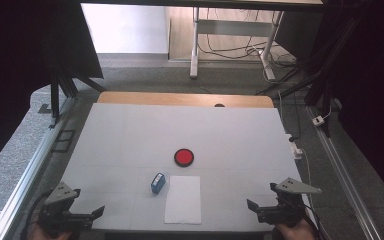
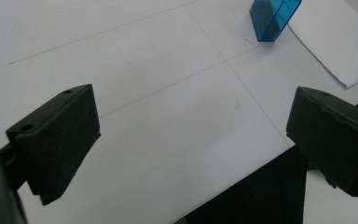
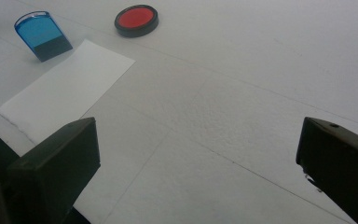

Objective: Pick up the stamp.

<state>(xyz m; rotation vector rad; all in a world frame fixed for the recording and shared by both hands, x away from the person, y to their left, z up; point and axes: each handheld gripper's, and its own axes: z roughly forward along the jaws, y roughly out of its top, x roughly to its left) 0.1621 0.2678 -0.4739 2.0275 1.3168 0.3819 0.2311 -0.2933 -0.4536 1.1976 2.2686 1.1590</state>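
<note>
Left gripper (image 1: 82, 216): held at near-left table corner, jaws apart, nothing gripped | Right gripper (image 1: 260, 210): held at near-right corner, jaws apart, nothing gripped | Blue stamp (image 1: 158, 183): seen just left of white paper sheet (image 1: 183, 199) | Red ink pad (image 1: 184, 157): seen beyond sheet.

one blue stamp (image 1: 158, 183), one red ink pad (image 1: 184, 157), one paper sheet (image 1: 183, 198).
</note>
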